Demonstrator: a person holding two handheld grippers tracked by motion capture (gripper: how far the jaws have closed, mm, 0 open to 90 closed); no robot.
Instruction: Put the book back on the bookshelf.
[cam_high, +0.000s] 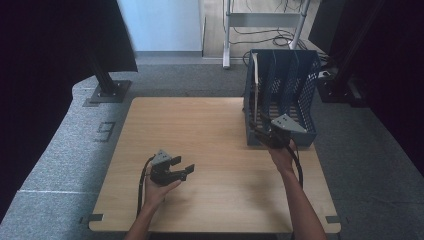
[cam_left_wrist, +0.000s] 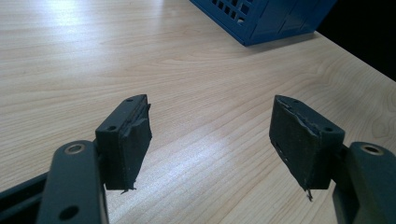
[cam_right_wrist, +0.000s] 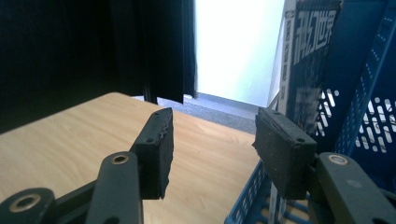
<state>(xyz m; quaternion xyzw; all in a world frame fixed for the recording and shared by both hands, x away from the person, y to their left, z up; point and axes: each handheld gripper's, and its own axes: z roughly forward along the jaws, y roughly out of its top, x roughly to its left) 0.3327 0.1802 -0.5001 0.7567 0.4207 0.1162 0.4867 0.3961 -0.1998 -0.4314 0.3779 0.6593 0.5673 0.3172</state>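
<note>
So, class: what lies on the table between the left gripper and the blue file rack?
Nothing: in the high view, bare wooden table separates the left gripper from the blue file rack. The left gripper view shows the same bare stretch.

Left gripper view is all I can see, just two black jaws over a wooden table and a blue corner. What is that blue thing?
Observer: It is a blue plastic file rack with upright dividers, standing at the far right of the light wooden table.
Operator: Is anything inside it?
Observer: Yes, a thin book or magazine with a dark printed cover stands upright in its leftmost slot.
Operator: Where is the other gripper?
Observer: The right gripper is at the rack's front left corner, its jaws open and apart from the book, holding nothing.
</note>
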